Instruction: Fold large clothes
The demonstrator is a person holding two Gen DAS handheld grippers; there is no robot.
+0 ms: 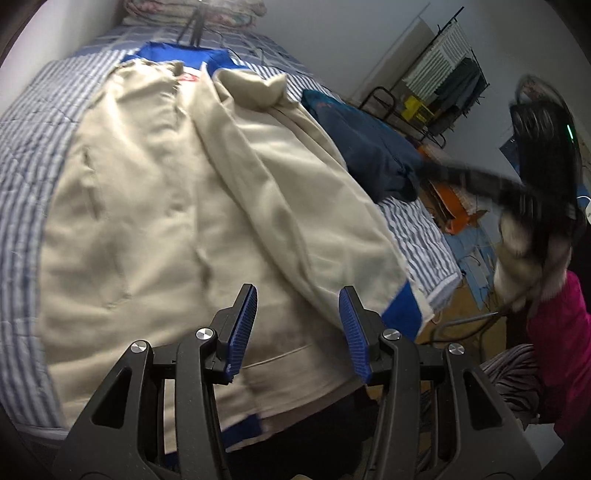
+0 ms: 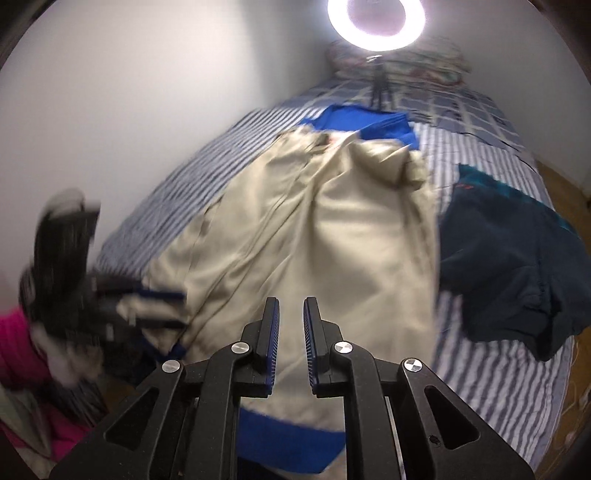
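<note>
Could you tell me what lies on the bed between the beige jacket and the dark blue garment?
Only a narrow strip of the striped bedcover separates the beige jacket from the dark blue garment; the right wrist view shows it best.

A jacket (image 1: 177, 206) lies spread lengthwise on the bed (image 1: 29, 147) before me, its collar end away from me, its hem at the near edge. My left tool (image 1: 297, 325) hangs above the hem; my right tool (image 2: 291, 332) is further right, also over the jacket. A second garment (image 2: 509, 266) lies on the bed just right of the jacket. At the far end, folded bedding (image 2: 399, 62) sits behind a ring light (image 2: 376, 18).
</note>
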